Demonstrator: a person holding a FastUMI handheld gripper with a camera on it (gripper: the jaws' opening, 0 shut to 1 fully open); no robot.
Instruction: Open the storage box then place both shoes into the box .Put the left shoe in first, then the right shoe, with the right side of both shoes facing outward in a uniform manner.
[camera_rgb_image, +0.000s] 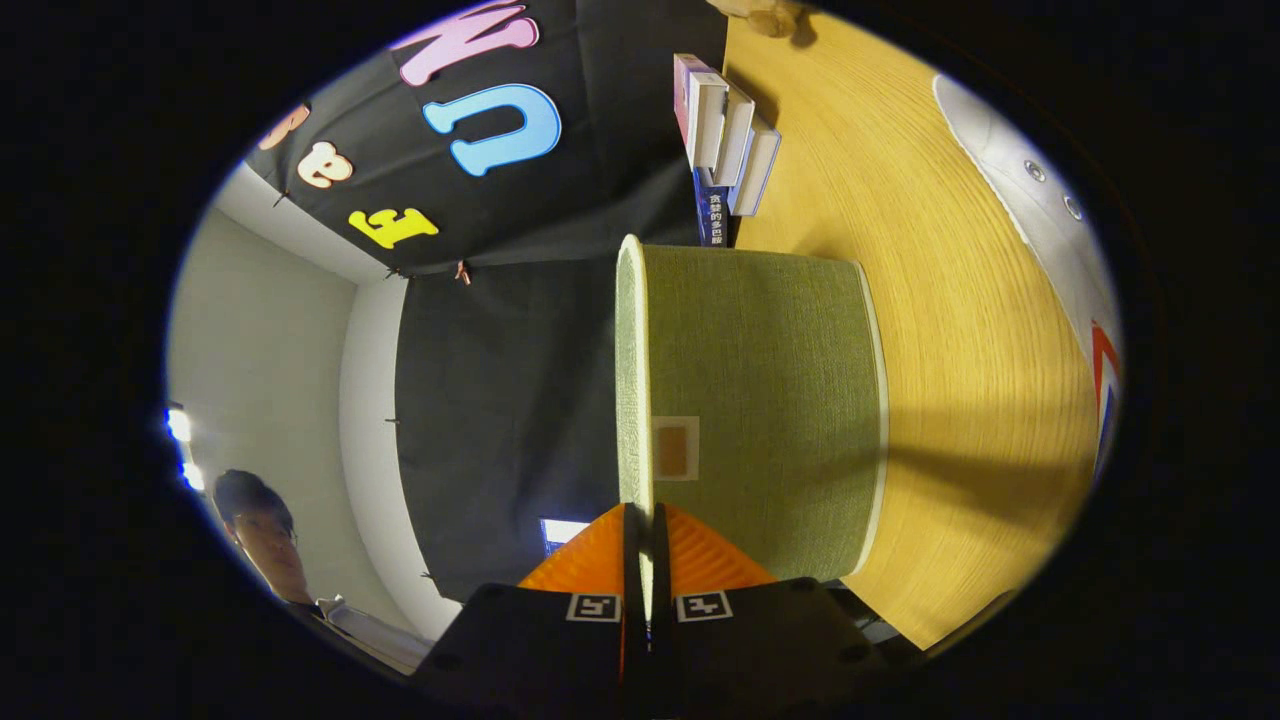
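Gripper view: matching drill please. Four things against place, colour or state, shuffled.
Things:
1. lid
2. books
3. shoe
4. table

Descriptions:
A. wood-grained, carrying the green box
B. pinched between the shut fingers of the gripper
C. white with eyelets and a red and blue stripe
D. grouped together just beyond the box

Pairs: 1-B; 2-D; 3-C; 4-A

Handheld gripper (645, 540): two ridged wedge-shaped fingers (700, 560) nearly closed together, dark body behind, one square black-and-white marker tag (594, 607) per side, small screws on housing.
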